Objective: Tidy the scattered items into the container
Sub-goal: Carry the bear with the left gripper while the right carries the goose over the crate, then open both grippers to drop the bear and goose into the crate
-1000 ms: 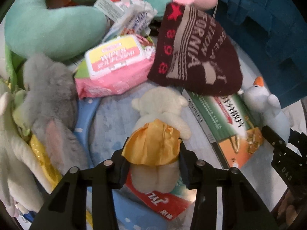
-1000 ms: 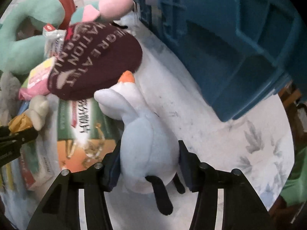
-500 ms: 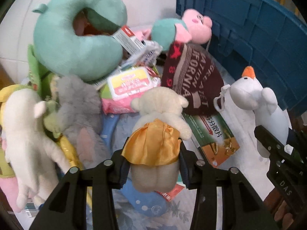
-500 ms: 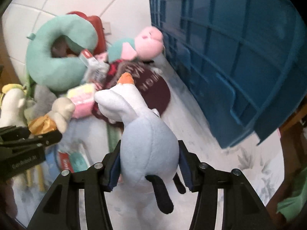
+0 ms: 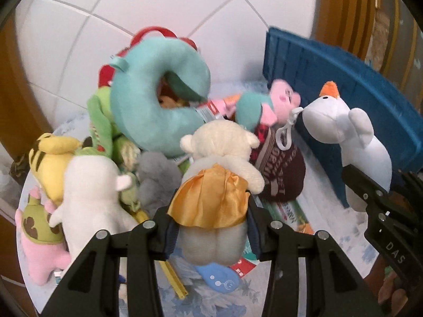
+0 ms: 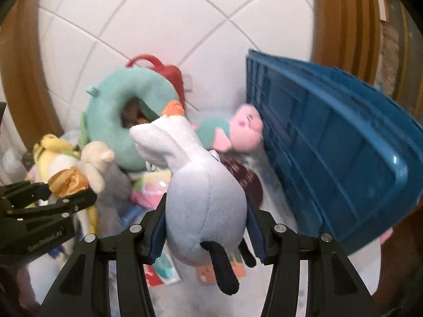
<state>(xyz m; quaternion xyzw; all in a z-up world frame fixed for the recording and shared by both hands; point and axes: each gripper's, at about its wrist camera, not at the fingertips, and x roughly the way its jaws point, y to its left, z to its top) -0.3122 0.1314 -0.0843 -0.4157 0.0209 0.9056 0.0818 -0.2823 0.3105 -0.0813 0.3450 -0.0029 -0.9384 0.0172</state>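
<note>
Both wrist views close, facing tiled wall [image 5: 158,13]; share toy pile, blue crate [image 6: 330,145].

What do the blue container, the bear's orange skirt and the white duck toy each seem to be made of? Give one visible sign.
Blue container: moulded rigid plastic, likely; ribbed walls, slight gloss on the rim.
Orange skirt: satin-like fabric; shiny, with gathered folds.
White duck toy: soft plush, apparently stuffed; matte fuzzy surface with a stitched seam.
</note>
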